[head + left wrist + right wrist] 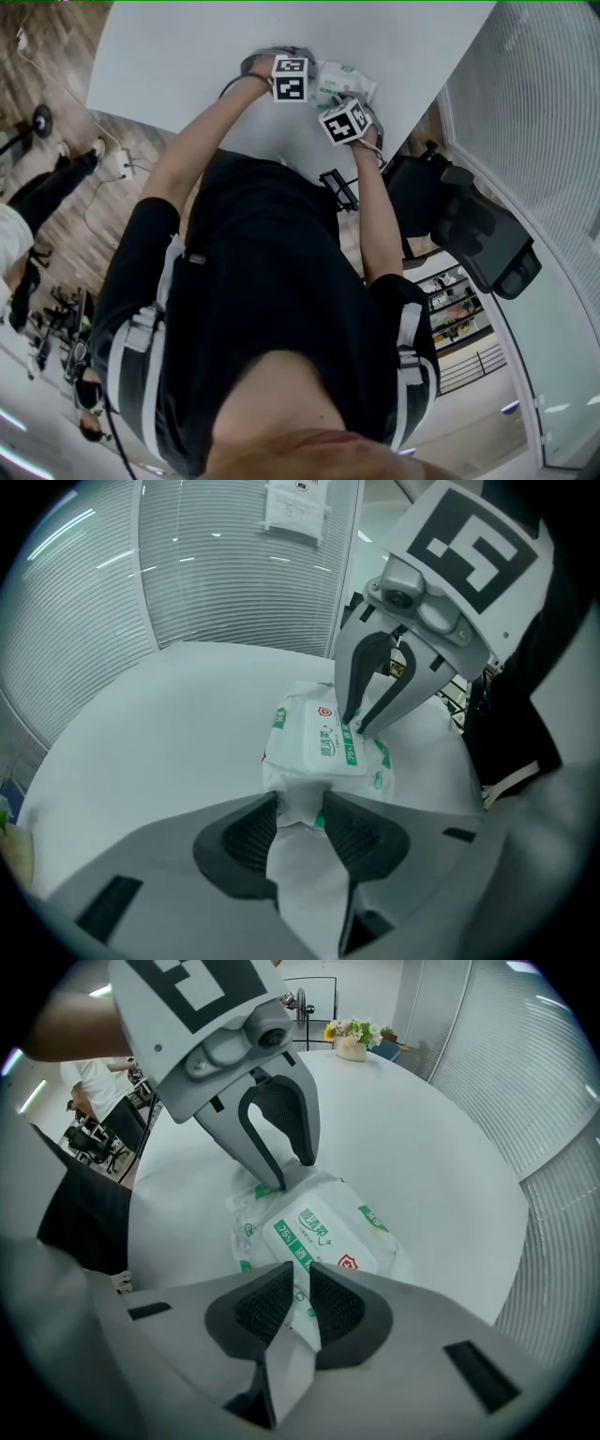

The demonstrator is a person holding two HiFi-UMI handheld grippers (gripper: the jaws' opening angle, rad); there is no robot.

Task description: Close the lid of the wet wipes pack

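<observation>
Left gripper (298, 810) is clamped on the end seam of the pack (343, 82). The pack lies flat on the counter (169, 724), lid (326, 1230) up, long axis running gripper to gripper. Right gripper (300, 1277) is nearly closed and empty, its tips on the lid. A chair (480, 234) stands beside the counter.

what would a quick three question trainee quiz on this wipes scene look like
1. True or false: the wet wipes pack lies on the white table.
2. Fill in: the right gripper points down, and its tips meet the pack's flat white ____.
3. Which one clamps the pack's crimped end? A: left gripper. B: right gripper. C: neither.

Key
1. True.
2. lid.
3. A: the crimped end sits pinched between its jaws.
</observation>
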